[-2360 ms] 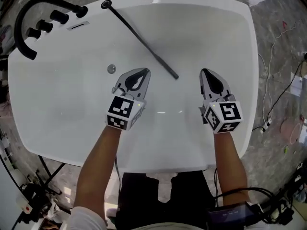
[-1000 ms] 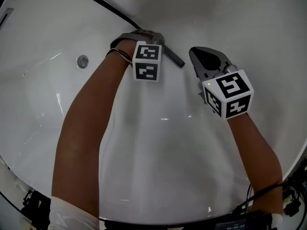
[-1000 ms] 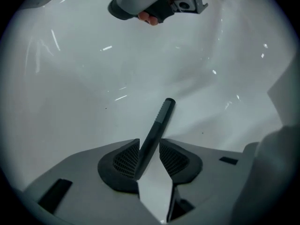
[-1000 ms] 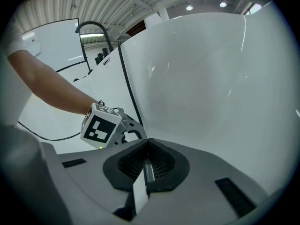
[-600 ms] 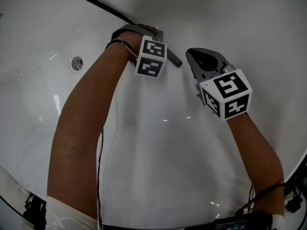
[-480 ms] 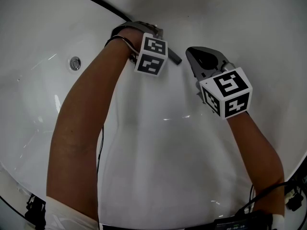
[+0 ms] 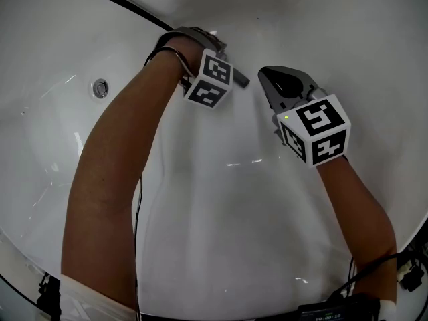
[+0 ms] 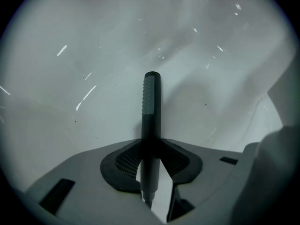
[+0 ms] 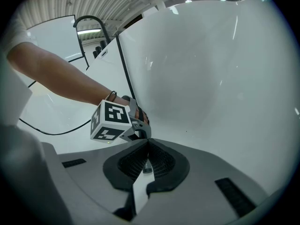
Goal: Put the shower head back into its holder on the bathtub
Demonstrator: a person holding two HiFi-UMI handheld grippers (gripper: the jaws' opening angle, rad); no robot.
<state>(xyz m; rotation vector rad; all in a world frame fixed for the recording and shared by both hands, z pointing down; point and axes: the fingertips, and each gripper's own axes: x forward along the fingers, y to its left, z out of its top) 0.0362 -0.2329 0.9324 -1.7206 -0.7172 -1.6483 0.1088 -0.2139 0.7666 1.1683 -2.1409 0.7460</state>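
The shower head is a slim black wand (image 8: pixel 151 107) lying inside the white bathtub (image 7: pixel 227 233). My left gripper (image 8: pixel 151 165) is shut on it, and the wand's textured end sticks out beyond the jaws. In the head view only the wand's tip (image 7: pixel 241 81) shows past the left gripper (image 7: pixel 215 47), and the wand's other end (image 7: pixel 127 4) runs off up-left. My right gripper (image 7: pixel 275 83) hovers just right of that tip, shut and holding nothing. From the right gripper view (image 9: pixel 146 146) I see the left gripper's marker cube (image 9: pixel 111 120) and the wand (image 9: pixel 123 69) rising toward the tub rim.
A round chrome fitting (image 7: pixel 100 87) sits on the tub wall left of my left arm. A black arched faucet (image 9: pixel 90 21) and dark knobs (image 9: pixel 100 51) stand on the far rim. A thin black cable (image 9: pixel 56 132) hangs below the left arm.
Since the earliest frame the view has closed in and my left gripper has reached the wand and shut on it. In the last second its marker cube has rolled slightly. The right gripper stays put.
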